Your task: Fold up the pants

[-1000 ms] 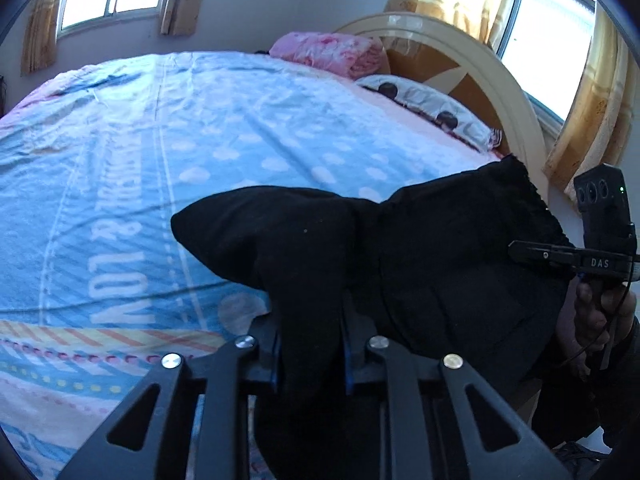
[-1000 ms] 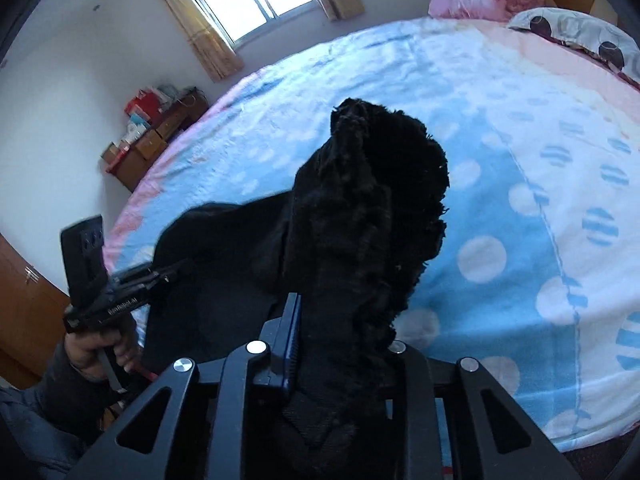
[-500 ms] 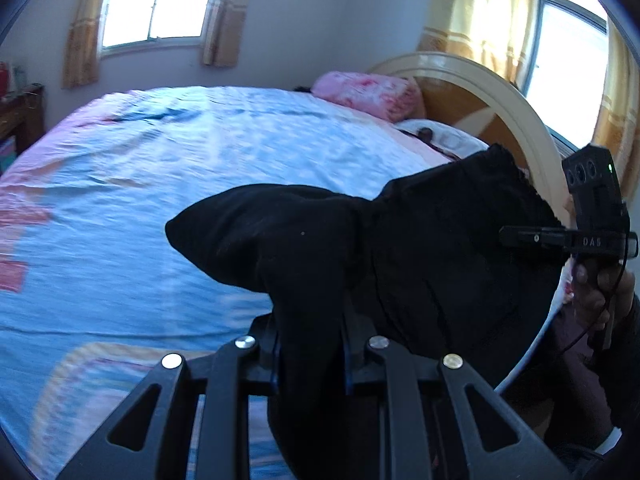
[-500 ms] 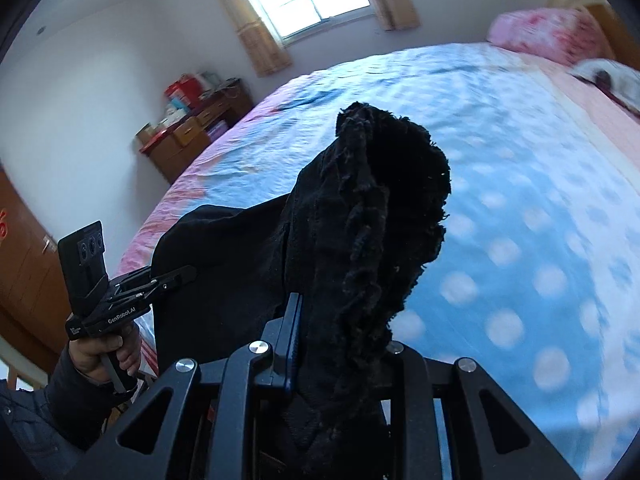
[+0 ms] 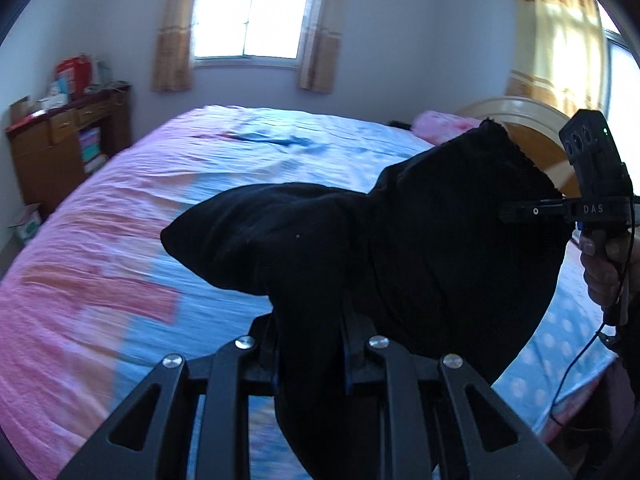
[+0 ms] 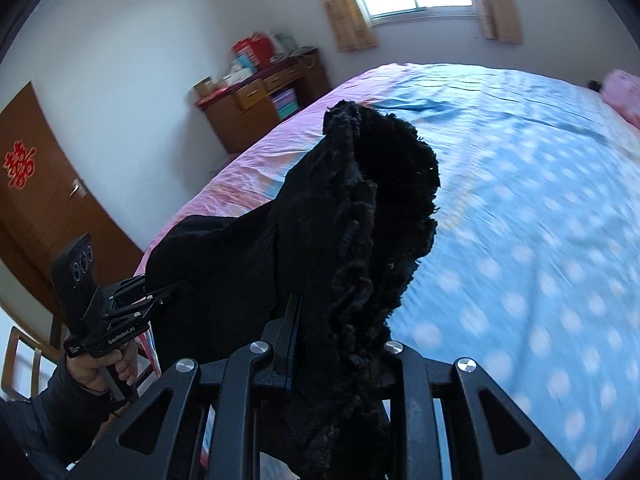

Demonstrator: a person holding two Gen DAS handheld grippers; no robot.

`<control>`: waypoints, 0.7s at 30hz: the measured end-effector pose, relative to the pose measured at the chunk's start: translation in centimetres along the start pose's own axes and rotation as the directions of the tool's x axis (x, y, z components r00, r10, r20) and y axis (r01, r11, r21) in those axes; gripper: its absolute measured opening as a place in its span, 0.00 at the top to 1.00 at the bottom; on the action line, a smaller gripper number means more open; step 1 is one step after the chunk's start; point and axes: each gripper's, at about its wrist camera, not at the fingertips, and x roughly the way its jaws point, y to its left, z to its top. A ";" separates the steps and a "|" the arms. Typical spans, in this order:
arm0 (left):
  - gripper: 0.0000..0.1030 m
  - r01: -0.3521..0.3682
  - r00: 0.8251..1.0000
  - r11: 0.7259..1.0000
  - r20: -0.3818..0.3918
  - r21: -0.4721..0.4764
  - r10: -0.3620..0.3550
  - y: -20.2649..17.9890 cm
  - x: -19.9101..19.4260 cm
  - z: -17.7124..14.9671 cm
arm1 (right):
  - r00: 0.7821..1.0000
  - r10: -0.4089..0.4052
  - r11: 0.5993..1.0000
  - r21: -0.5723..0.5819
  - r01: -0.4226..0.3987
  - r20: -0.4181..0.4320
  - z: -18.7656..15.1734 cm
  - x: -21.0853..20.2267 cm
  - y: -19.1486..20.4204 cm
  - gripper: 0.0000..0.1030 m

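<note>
The black pants [image 5: 420,248] hang in the air between both grippers, above the near edge of the bed. My left gripper [image 5: 308,344] is shut on one bunched corner of the pants. My right gripper [image 6: 336,344] is shut on the other corner, whose fuzzy frayed edge [image 6: 372,208] stands up in front of the right wrist camera. In the left wrist view the right gripper [image 5: 532,212] shows at the right, clamped on the cloth. In the right wrist view the left gripper [image 6: 160,292] shows at the left, also clamped on it.
The bed [image 5: 240,152] has a blue and pink sheet [image 6: 540,200] with white dots. A pink pillow [image 5: 444,124] and a curved headboard [image 5: 532,128] are at the far right. A wooden dresser [image 5: 60,152] with boxes stands at the left wall, and a brown door [image 6: 44,200] beyond it.
Both grippers have lifted and swung left with the pants held between them. The views now look at the window wall and the dresser instead of down at the bed.
</note>
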 end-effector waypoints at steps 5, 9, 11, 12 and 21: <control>0.79 -0.073 0.997 0.996 -0.003 -0.047 0.073 4.2 1.2 0.3 | 0.998 0.053 0.998 -0.030 -0.055 -0.040 4.1 6.5 1.3 0.78; 0.79 -0.113 0.993 0.991 -0.034 -0.069 0.111 7.1 3.2 0.1 | 0.993 0.084 0.996 -0.034 -0.087 -0.079 6.1 11.3 1.2 0.78; 0.79 -0.123 0.992 0.989 -0.052 -0.082 0.119 8.2 4.1 -0.2 | 0.991 0.093 0.995 -0.027 -0.096 -0.101 6.8 13.6 1.0 0.78; 0.79 -0.127 0.991 0.988 -0.060 -0.088 0.122 8.6 4.6 -0.3 | 0.989 0.096 0.995 -0.020 -0.098 -0.111 7.0 14.8 0.7 0.78; 0.80 -0.139 0.987 0.985 -0.097 -0.105 0.129 10.1 7.0 -1.4 | 0.981 0.104 0.994 0.030 -0.101 -0.164 6.9 20.6 -1.4 0.78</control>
